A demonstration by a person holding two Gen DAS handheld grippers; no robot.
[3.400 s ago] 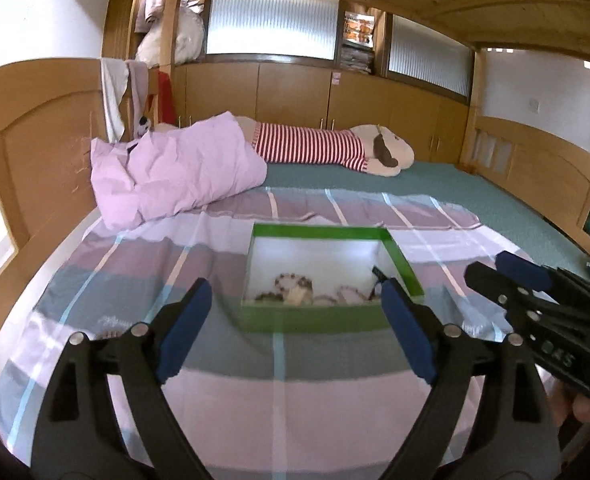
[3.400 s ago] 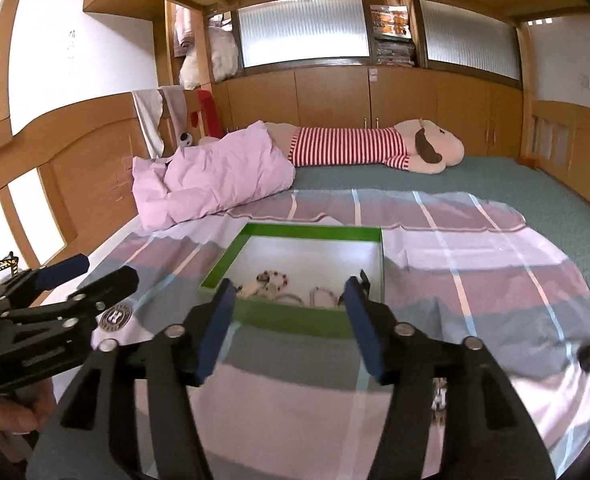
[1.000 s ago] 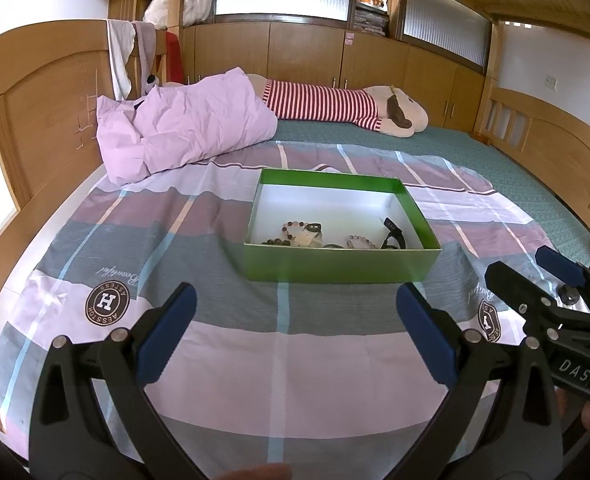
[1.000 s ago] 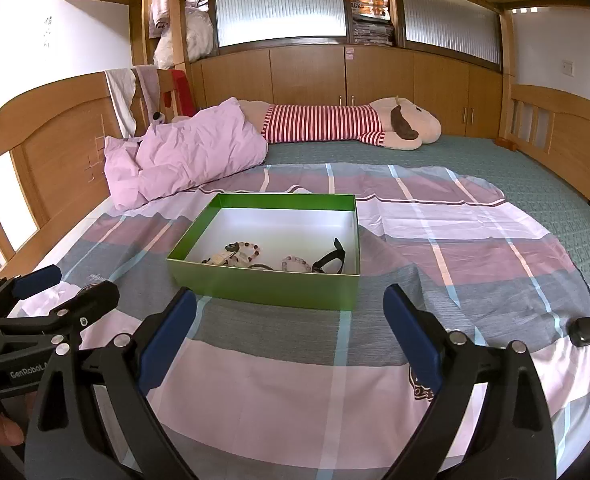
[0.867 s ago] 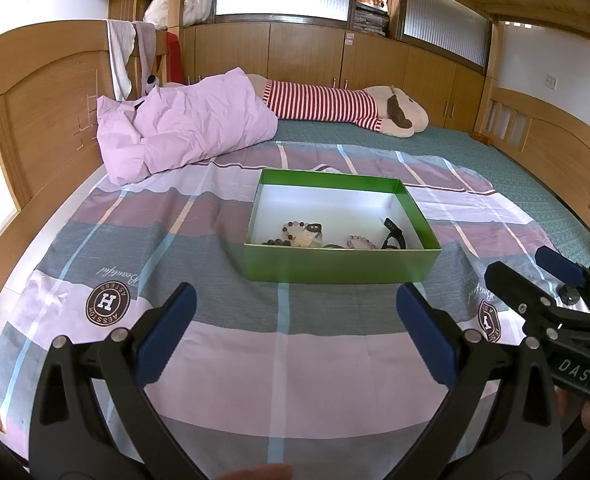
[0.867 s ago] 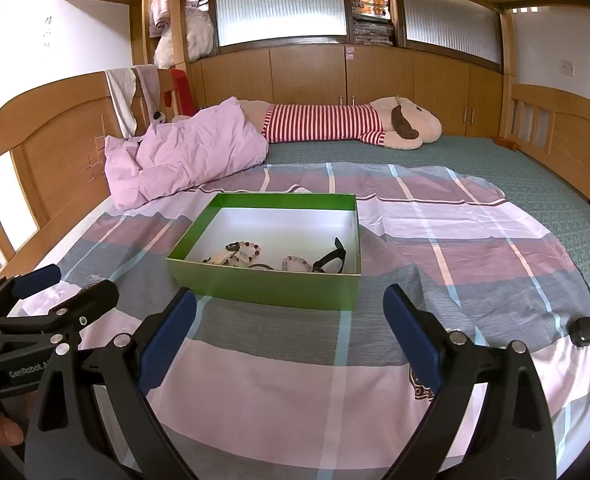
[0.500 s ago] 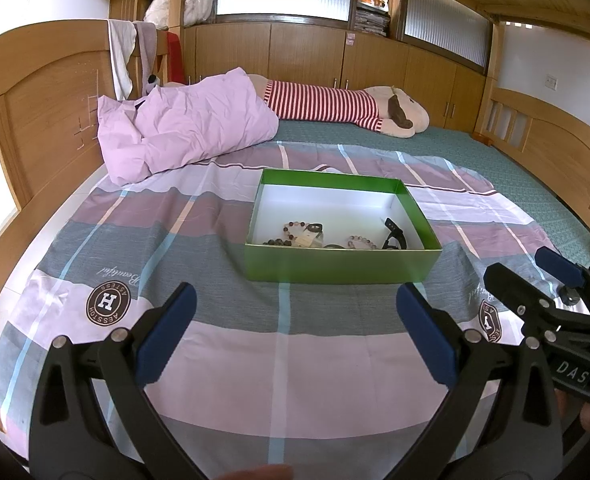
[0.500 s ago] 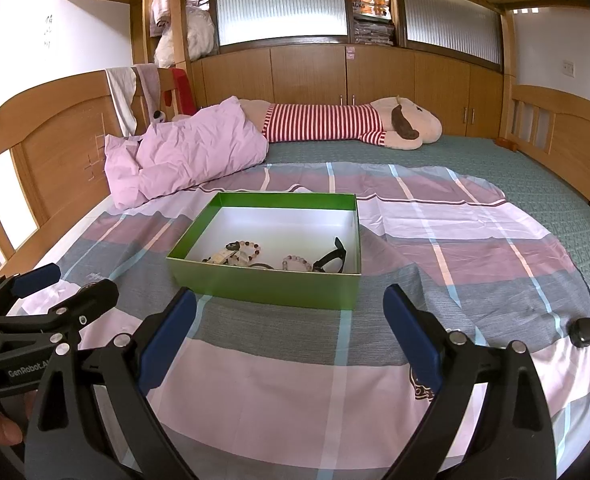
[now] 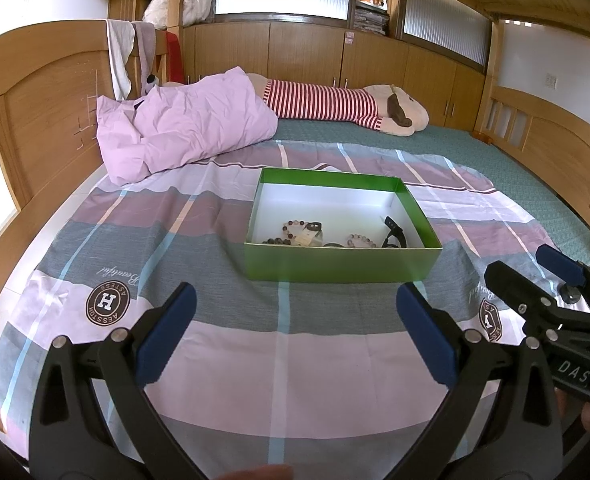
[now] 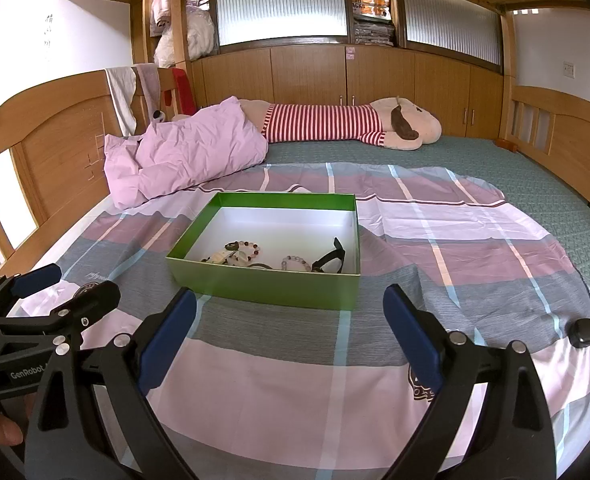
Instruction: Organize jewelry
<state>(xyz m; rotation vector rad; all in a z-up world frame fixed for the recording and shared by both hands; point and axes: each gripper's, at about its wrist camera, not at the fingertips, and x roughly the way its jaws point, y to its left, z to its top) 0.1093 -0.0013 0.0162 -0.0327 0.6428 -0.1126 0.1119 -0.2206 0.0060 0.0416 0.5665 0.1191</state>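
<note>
A green box (image 9: pixel 342 266) with a white inside sits on the plaid bedsheet; it also shows in the right wrist view (image 10: pixel 263 286). Inside lie bead bracelets (image 9: pixel 295 229) (image 10: pixel 297 263) and a black clip-like piece (image 9: pixel 393 236) (image 10: pixel 331 258). My left gripper (image 9: pixel 295 320) is open and empty, held back from the box's near wall. My right gripper (image 10: pixel 289 318) is open and empty, also short of the box. Each gripper shows at the edge of the other's view.
A small black round object (image 10: pixel 583 332) lies on the sheet at the right. A pink pillow (image 9: pixel 183 128) and a striped plush toy (image 9: pixel 335 106) lie beyond the box. Wooden bed rails (image 9: pixel 35 112) run along the left and right.
Since 3.4 s ago both grippers have pulled back from the box and opened wider. Over the last second nothing has visibly moved.
</note>
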